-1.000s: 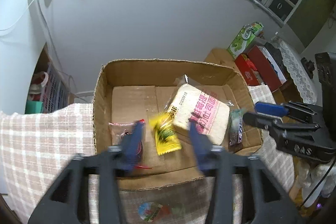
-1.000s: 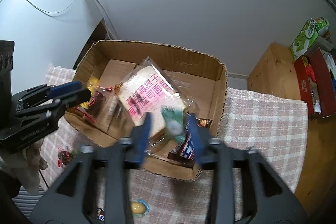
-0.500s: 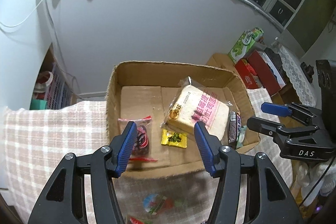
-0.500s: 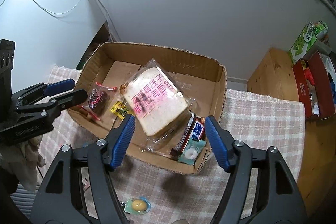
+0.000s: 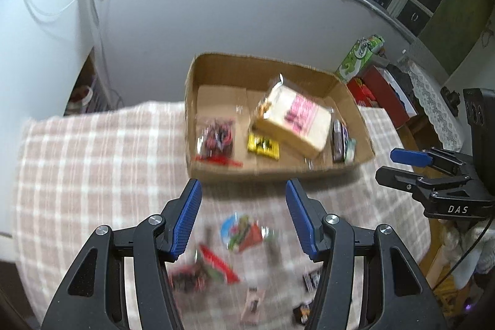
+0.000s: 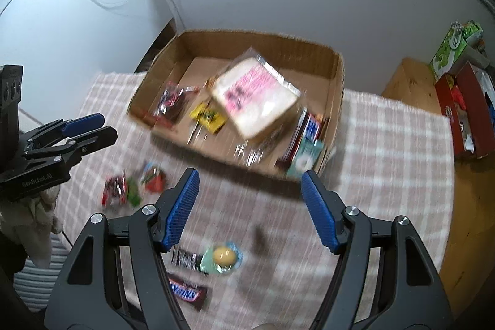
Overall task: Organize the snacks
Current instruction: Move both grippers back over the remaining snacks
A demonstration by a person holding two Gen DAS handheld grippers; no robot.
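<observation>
One cardboard box [image 6: 335,88] is sitting at the centre of the frame on the checked surface [image 6: 386,150], holding five snacks: one bread pack [image 6: 253,96], one yellow packet [image 6: 207,116], one red-black bag [image 6: 170,101] and two bars [image 6: 306,135]. Both the left gripper [image 5: 243,215] and the right gripper [image 6: 250,206] are hanging with fingers apart and holding nothing, the right one's having just been opening. About six loose snacks are lying in the lower part of the frame, blurred.

Checked cloth [image 6: 386,144] under box [image 6: 338,88], snacks [image 6: 221,257]

Black plastic left gripper [image 5: 243,217] frame, ribbed blue pads on the jaws, silver screws, white "DAS" lettering
</observation>
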